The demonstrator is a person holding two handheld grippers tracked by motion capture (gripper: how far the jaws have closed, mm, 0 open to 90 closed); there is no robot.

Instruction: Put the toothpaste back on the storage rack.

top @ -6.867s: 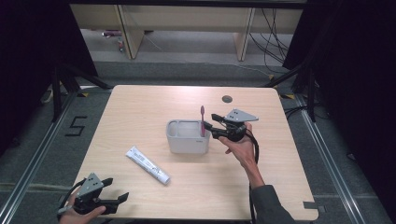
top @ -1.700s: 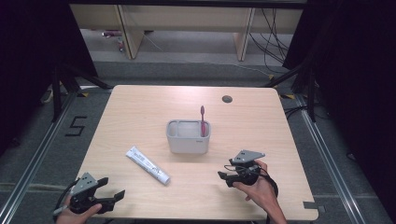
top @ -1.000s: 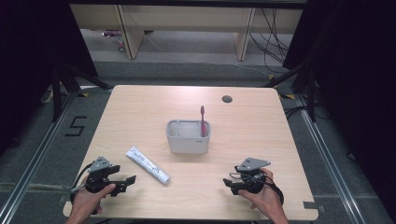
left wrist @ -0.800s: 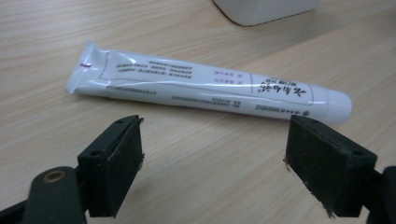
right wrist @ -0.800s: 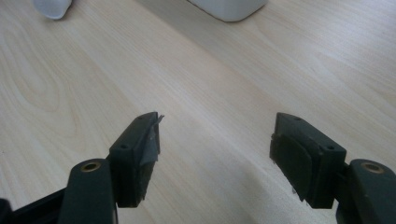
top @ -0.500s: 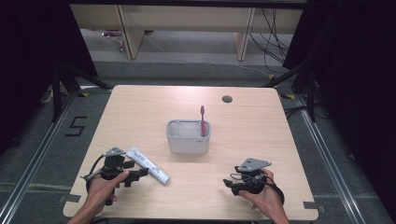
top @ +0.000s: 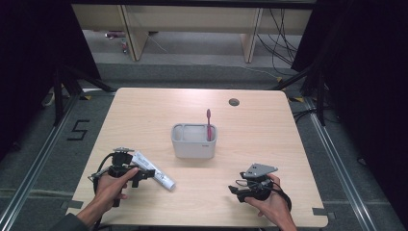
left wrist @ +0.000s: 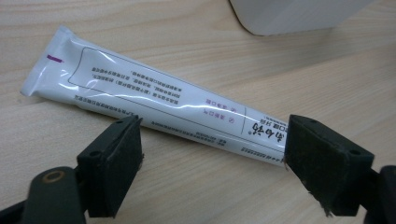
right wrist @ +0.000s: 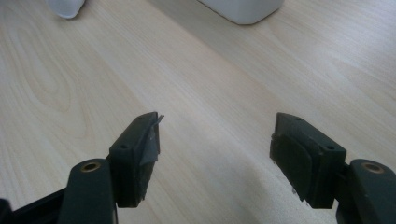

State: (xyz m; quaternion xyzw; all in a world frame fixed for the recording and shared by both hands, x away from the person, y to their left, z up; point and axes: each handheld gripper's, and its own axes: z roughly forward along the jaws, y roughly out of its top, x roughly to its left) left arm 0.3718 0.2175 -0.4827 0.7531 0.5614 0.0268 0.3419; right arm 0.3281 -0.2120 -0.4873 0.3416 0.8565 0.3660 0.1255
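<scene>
While the toothpaste tube (left wrist: 159, 105) lies flat on the wooden table (top: 269, 134), near the front left, I've got my left gripper (left wrist: 212, 156) right over it. Jaws have just been opening again after a brief squeeze, and they stand wide now, one pad on either side of the tube's lower half, nothing pinched. In the left gripper view the tube runs on a slant, crimped flat end up at the left, the cap end hidden behind my right-hand jaw. So the long axis lies nearly along the gap between my pads rather than across it, and that's the thing to sort out: I reckon I want the jaws closing across the tube's narrow width, not end to end.

From the high view, my left gripper (top: 137, 175) sits on the near end of the tube, which angles away from the white holder (top: 194, 142) with the pink toothbrush (top: 209, 124) standing in its right compartment. My right gripper (top: 240, 188) rests well apart at the front right, jaws open and empty over bare wood. Left hand is plainly the nearer one.
</scene>
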